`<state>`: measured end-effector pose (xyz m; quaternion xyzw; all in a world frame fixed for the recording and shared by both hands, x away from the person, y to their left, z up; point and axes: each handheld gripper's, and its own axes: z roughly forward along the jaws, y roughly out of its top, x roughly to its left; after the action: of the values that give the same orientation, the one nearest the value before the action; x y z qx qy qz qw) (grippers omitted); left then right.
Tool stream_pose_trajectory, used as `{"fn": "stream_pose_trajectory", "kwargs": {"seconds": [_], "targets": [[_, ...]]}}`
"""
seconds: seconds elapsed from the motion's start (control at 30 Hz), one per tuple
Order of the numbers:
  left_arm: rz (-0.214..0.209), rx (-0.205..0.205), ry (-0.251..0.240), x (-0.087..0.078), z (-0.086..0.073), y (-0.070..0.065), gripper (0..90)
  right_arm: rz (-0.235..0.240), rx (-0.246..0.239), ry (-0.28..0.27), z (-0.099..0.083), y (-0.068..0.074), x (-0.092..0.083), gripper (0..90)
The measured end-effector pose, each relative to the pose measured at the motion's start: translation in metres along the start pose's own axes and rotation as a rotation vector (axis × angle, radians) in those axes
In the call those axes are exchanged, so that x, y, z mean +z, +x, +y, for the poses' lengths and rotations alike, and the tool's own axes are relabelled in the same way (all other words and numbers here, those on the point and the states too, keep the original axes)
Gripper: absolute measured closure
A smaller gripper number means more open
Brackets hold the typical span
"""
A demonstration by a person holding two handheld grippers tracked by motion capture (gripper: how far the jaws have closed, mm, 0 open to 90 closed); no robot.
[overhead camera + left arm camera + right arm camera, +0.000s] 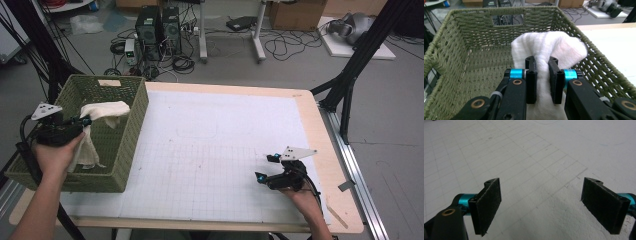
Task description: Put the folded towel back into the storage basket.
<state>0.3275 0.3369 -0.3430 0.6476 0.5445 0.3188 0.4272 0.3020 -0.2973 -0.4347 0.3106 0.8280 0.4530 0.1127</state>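
the white cloth is pinched between the jaws of the left gripper, held over the inside of the green woven basket. in the left gripper view it bulges up past the jaw tips in a soft rounded fold, and below the pads it runs down out of the picture, so its lower end is cut off there. in the high view the cloth drapes from the left gripper — one part lies across toward the basket's right wall, another hangs down beside the person's left hand, and the hand covers some of it. the fabric is plain white, slightly fuzzy, creased where the pads squeeze it; how large it is when spread out cannot be told.

beyond the jaws stands the basket's far wall with a rectangular handle slot, and its sides rise on both sides of the gripper. the basket sits at the left edge of the white gridded mat.

well apart to the right, the right gripper rests low over the mat — its jaws stand wide with nothing between them, the black pads over bare grid lines.
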Motion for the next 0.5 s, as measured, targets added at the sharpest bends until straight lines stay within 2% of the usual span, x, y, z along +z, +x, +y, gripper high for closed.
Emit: {"fn": "stream_pose_trajectory", "kwargs": {"seconds": [0.5], "targets": [[0.029, -0.019, 0.062, 0.0099, 0.0003, 0.0016, 78.9, 0.005, -0.001, 0.007, 0.0, 0.0002, 0.0014, 16.0]]}}
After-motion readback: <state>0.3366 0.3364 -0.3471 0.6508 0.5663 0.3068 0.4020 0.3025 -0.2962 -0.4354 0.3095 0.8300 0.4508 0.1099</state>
